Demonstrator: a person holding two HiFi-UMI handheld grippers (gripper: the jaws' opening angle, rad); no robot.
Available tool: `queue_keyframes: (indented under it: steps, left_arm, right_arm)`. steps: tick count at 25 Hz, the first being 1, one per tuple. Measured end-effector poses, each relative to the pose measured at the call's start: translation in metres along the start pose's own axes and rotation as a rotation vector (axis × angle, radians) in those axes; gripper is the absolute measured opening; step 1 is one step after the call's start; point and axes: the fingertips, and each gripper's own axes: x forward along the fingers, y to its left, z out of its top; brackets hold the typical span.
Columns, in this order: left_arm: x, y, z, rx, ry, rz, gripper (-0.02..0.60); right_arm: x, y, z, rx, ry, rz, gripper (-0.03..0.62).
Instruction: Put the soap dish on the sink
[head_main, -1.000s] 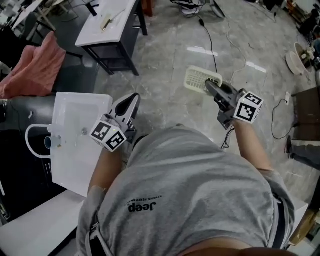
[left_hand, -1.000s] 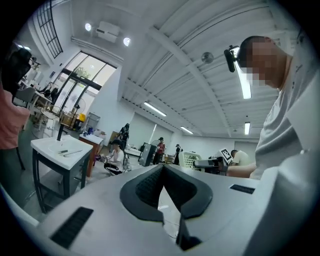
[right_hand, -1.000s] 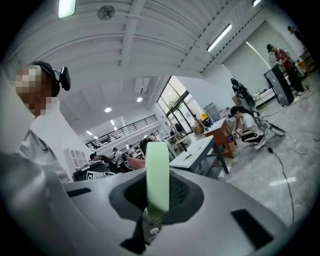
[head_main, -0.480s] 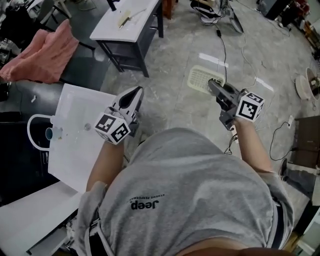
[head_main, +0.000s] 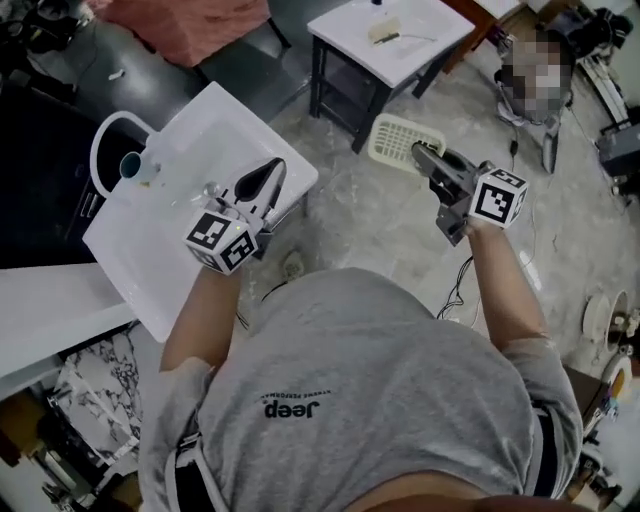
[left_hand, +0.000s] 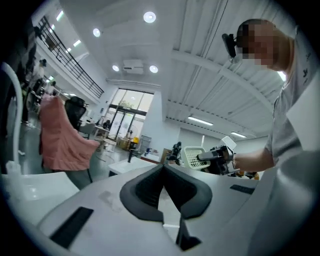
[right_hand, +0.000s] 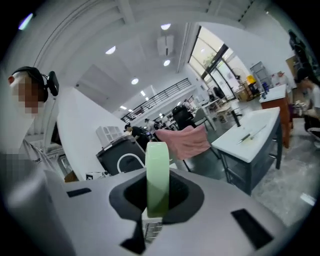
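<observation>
Right tool (head_main: 420, 153) still clamped on the soap dish (head_main: 400, 140), which sits edge-on between its jaws. Dish is in the air over the floor, right of the sink (head_main: 135, 265), not on it. Left tool (head_main: 268, 170) has jaws together, empty. Versus a second ago: left tool now over the basin, earlier beside its right edge; dish closer to the sink.

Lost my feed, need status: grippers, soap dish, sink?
Right gripper shut on soap dish, held over floor, apart from sink. Left gripper shut, empty, over sink.
</observation>
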Motion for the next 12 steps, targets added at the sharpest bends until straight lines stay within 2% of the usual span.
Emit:
queue_keyframes:
  steps: [7, 9, 12]
  left_arm:
    - [-0.106, 0.120, -0.007, -0.027, -0.037, 0.275, 0.014]
    - [-0.134, 0.147, -0.013, -0.044, -0.051, 0.334, 0.014]
    - [-0.163, 0.179, -0.021, -0.059, -0.050, 0.383, 0.014]
  right_arm:
    - [0.226, 0.038, -0.007, -0.047, 0.222, 0.229, 0.074]
    - [0.285, 0.046, -0.020, -0.080, 0.299, 0.253, 0.074]
    - [0.361, 0.054, -0.036, -0.114, 0.385, 0.284, 0.074]
